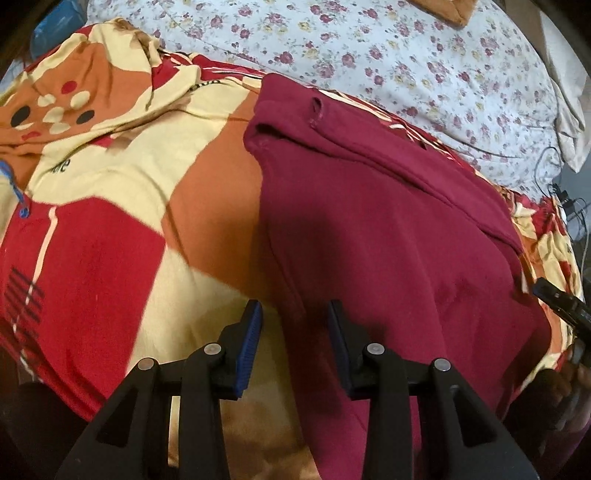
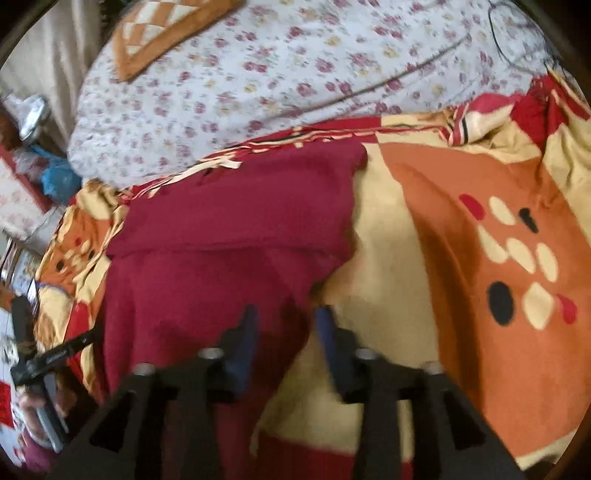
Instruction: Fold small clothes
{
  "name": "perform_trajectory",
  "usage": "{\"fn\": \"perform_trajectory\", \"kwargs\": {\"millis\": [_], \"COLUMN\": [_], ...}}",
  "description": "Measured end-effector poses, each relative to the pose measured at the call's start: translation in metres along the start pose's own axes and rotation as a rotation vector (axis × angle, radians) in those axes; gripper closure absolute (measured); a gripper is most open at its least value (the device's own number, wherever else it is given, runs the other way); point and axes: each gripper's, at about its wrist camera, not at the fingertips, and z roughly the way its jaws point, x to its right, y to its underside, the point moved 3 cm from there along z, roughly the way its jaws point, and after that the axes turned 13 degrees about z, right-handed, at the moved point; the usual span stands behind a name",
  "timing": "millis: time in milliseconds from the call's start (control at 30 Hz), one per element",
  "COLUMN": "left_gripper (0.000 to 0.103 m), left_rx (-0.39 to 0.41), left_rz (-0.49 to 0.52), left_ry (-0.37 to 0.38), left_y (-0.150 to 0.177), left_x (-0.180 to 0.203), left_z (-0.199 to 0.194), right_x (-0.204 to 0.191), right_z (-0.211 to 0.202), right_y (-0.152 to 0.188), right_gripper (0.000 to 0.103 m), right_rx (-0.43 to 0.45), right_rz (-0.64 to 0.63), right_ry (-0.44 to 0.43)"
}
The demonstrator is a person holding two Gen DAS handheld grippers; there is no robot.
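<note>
On the patterned blanket [image 1: 110, 258] lies a maroon garment [image 1: 388, 221] (partly folded); left gripper [image 1: 293, 325] and right gripper [image 2: 284, 332] both gape, holding nothing.

Right wrist view motion-blurred. Garment [image 2: 229, 236] near end cut off by bottom frame edge in both views; left tool [image 2: 40, 362] partly cropped.

Bed cover: you see a patterned blanket [image 1: 110, 229] in red, cream and orange spread over the bed.
Sheet: behind it lies a white floral sheet [image 1: 388, 55].
Cushion: an orange-and-cream checked cushion [image 2: 162, 29] sits on that sheet.
Curtain: your right view shows a beige curtain [image 2: 62, 44] at far left.
Cables: dark cables [image 1: 561, 199] trail off the bed's edge.
</note>
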Motion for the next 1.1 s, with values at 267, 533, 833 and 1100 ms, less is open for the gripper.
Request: {"fn": "perform_trajectory", "kwargs": {"millis": [267,533,833,1100], "left_gripper": [0.078,0.078,0.078,0.075], "left_rx": [-0.025,-0.086,-0.118,-0.175], "left_rz": [0.087,0.167,-0.014,-0.018], "left_ry": [0.023,-0.136,-0.037,-0.021], "left_y": [0.032,0.059,0.090,0.103], "left_x": [0.036,0.038,-0.005,0.002], "left_z": [-0.019,-0.017,-0.037,-0.023], "right_x": [0.010,0.012,0.019,0.018], "right_z": [-0.037,-0.029,-0.024,-0.021], "right_y": [0.046,0.090,0.125,0.148], "right_gripper": [0.043,0.042,0.032,0.032], "right_rx": [-0.076,-0.192,-0.284,-0.321], "right_rz": [-0.054,-0.078,-0.112,-0.135], "right_ry": [-0.008,-0.021,-0.020,-0.049]}}
